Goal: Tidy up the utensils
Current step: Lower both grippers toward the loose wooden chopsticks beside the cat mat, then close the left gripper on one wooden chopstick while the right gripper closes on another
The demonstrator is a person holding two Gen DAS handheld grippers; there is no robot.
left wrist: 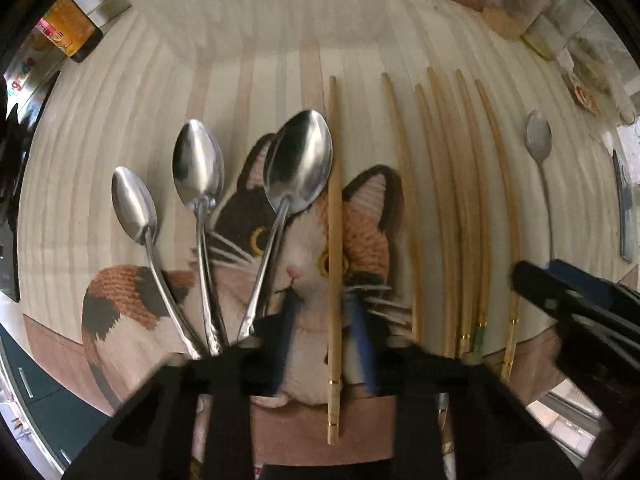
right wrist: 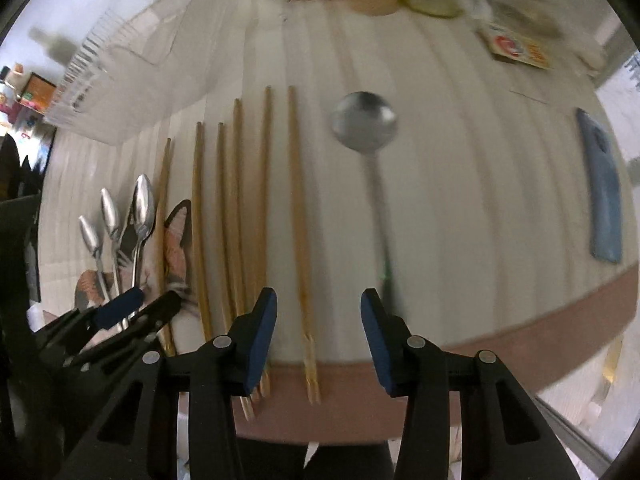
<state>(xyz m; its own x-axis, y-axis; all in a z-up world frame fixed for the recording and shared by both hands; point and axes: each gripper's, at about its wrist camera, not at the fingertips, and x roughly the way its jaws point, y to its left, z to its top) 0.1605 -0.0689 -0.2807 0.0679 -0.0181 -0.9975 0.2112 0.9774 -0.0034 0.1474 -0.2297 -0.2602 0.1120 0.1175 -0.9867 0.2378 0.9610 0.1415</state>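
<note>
Three steel spoons (left wrist: 200, 168) lie side by side on a cat-print placemat (left wrist: 120, 120). A single chopstick (left wrist: 334, 240) lies between the fingers of my left gripper (left wrist: 326, 344), which is open just above the mat. Several more chopsticks (left wrist: 452, 208) lie in a row to the right. A fourth spoon (left wrist: 539, 140) lies further right. In the right wrist view, my right gripper (right wrist: 318, 340) is open, with a chopstick (right wrist: 298, 208) between its fingers and the spoon (right wrist: 364, 122) ahead to the right. My left gripper (right wrist: 136, 308) shows at lower left.
A blue phone (right wrist: 600, 192) lies at the mat's right edge. Jars and packets (right wrist: 516, 48) crowd the far side. A clear rack (right wrist: 96, 80) stands at far left. A dark bottle (left wrist: 68, 32) stands at the back left.
</note>
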